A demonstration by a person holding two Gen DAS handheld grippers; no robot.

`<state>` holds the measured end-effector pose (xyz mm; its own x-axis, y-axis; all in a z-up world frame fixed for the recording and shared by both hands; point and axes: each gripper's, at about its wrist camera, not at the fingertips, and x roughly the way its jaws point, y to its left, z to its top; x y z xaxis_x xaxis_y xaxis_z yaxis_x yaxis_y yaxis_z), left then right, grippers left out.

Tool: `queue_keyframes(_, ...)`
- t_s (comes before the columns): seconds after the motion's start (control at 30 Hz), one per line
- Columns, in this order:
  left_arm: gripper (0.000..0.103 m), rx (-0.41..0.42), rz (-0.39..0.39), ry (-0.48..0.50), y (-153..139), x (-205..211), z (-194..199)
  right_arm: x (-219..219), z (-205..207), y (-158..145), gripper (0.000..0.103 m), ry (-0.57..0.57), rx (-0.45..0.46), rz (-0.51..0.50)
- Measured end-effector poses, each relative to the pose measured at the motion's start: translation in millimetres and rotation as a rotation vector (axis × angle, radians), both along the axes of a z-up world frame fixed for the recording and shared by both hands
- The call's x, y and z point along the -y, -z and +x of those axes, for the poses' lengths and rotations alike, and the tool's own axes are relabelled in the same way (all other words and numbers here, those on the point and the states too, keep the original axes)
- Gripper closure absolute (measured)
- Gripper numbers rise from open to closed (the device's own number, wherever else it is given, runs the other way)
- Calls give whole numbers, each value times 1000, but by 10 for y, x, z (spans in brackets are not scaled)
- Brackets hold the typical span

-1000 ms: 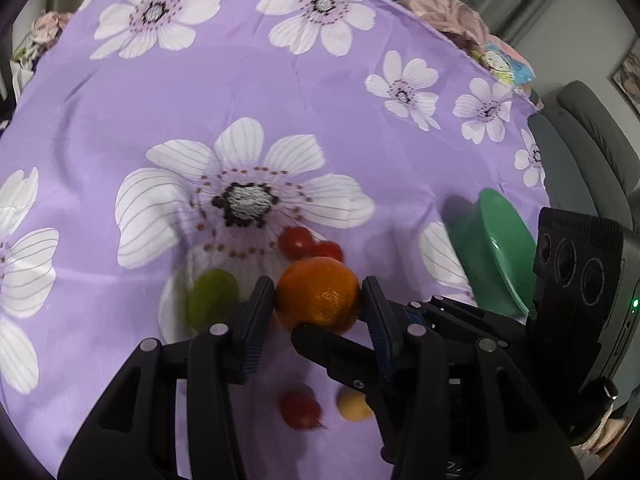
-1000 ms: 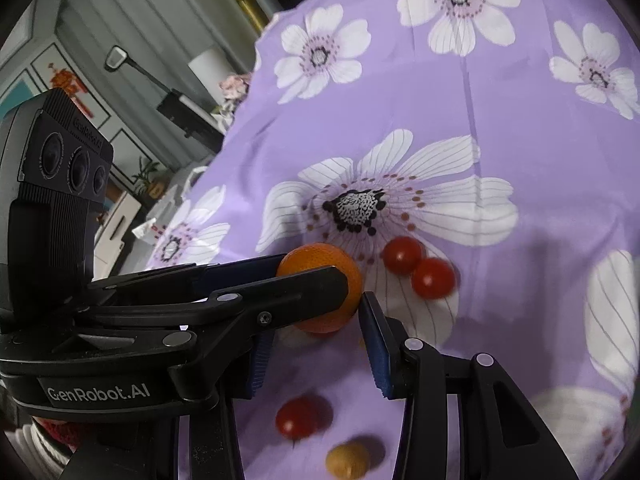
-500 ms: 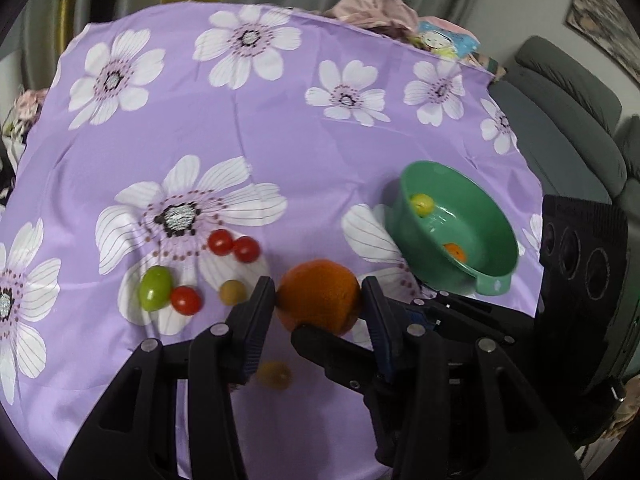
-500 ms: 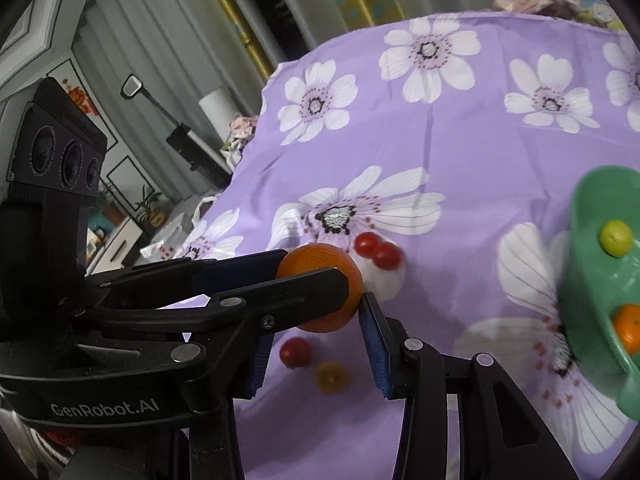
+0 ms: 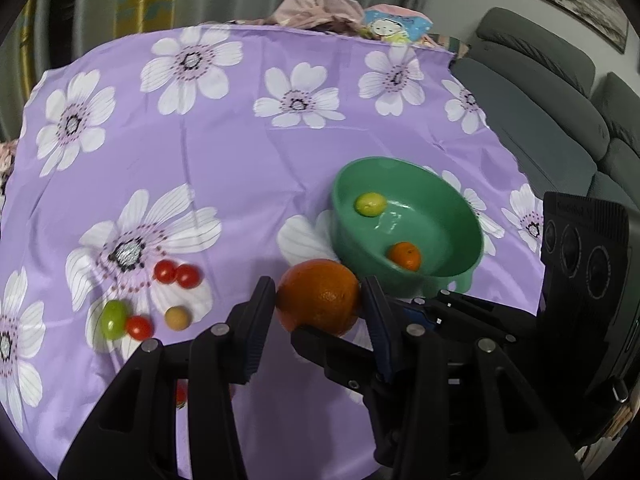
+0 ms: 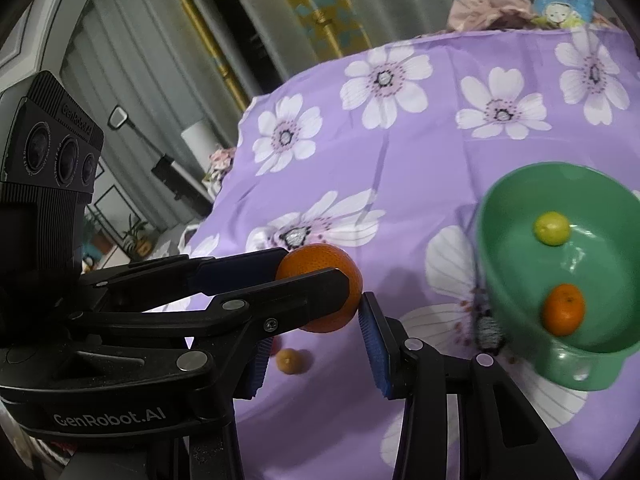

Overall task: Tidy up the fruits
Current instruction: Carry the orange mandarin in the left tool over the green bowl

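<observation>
Crowding tablecloth [image 5: 248, 152]: tomatoes [image 5: 176, 274], bowl [image 5: 472, 236].

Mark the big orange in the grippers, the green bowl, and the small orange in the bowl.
big orange [image 5: 318, 296]: left wrist view, front face.
green bowl [image 5: 404, 166]: left wrist view, far rim.
small orange [image 5: 405, 256]: left wrist view, its middle, inside the bowl.

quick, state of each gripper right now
left gripper: closed, holding the orange
right gripper: closed on the same orange
</observation>
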<state>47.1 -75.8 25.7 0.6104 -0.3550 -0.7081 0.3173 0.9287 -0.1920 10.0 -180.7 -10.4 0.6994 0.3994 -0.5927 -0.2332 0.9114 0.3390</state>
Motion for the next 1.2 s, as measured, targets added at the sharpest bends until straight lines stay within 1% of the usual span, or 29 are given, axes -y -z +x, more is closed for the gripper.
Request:
queue_keyframes(0.17,59,21,27,49,-48,220,63,173,-45,-35,59,43,22,6)
queue_keyframes(0.67,59,35,56,154,-85,708,264,649,-124,-76,59,152,52,26)
queue_keyframes(0.9,59,35,54,197,-62,918,397,824,-100,-78,59,195,52,15)
queue_keyframes(1.2,59,15,45,229,28,1076,578,1032,-9,-31,59,236,39,20)
